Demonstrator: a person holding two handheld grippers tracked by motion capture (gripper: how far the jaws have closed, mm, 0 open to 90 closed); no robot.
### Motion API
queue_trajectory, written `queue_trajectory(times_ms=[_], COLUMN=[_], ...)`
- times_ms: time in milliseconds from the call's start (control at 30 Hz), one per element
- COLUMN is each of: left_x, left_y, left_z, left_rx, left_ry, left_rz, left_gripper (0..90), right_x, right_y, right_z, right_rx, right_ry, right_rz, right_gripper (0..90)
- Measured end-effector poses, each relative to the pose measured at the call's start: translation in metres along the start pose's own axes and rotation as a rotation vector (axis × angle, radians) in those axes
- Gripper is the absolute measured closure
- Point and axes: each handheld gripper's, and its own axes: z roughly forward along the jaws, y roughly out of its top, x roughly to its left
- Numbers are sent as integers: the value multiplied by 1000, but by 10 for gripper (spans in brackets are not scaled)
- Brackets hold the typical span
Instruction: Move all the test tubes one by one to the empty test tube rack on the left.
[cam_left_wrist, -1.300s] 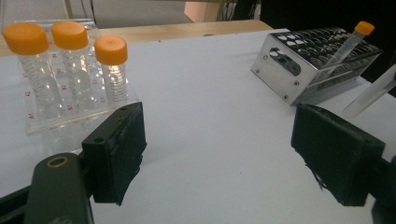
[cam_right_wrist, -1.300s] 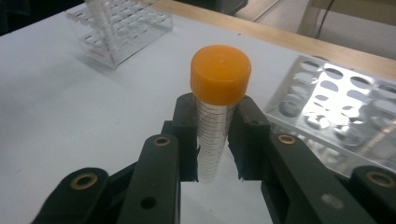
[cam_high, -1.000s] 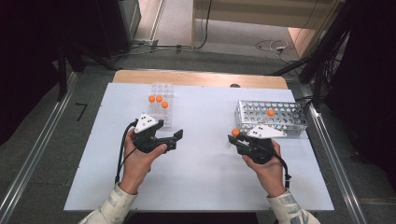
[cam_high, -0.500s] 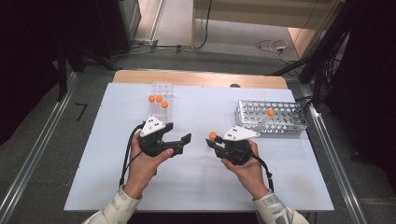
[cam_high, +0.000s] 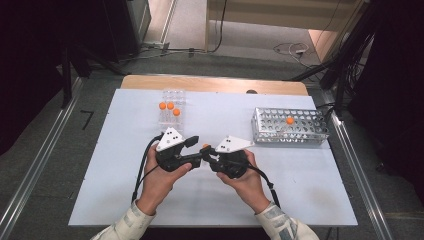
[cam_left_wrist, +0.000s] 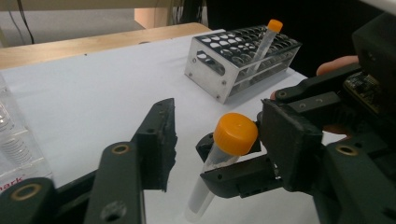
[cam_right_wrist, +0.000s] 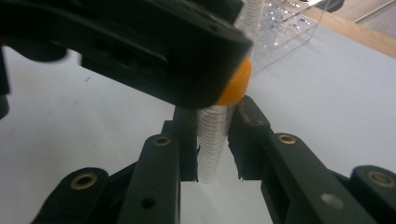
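now my right gripper (cam_right_wrist: 212, 140) clamps the tube (cam_left_wrist: 219, 163) mid-table, and my left gripper (cam_left_wrist: 217, 135), jaws just closing but not yet touching its orange cap (cam_left_wrist: 236, 133), should centre and pinch squarely before the right lets go.

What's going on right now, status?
Right gripper shut on tube. Left gripper jaws just closing around its orange cap, not yet pressing. Nothing in the way.

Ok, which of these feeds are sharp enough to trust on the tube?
Left gripper view: sharp on the orange-capped tube and metal rack. Right gripper view: tube markings readable, left gripper a dark blur up close. High view: soft, evenly lit.
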Motion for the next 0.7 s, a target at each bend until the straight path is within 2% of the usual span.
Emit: queue_trajectory(times_ms=[233, 500, 700], left_x=[0, -2, -1], left_y=[-3, -4, -4], left_z=[3, 4, 4], left_rx=[29, 36, 42], left_ry=[12, 12, 13], left_rz=[36, 60, 66], left_gripper=[555, 683, 696], right_x=[5, 4, 4], right_y=[4, 3, 3], right_z=[7, 8, 8], right_rx=[1, 4, 5], right_ry=[17, 14, 17], right_rz=[-10, 0, 0], right_gripper=[715, 715, 709])
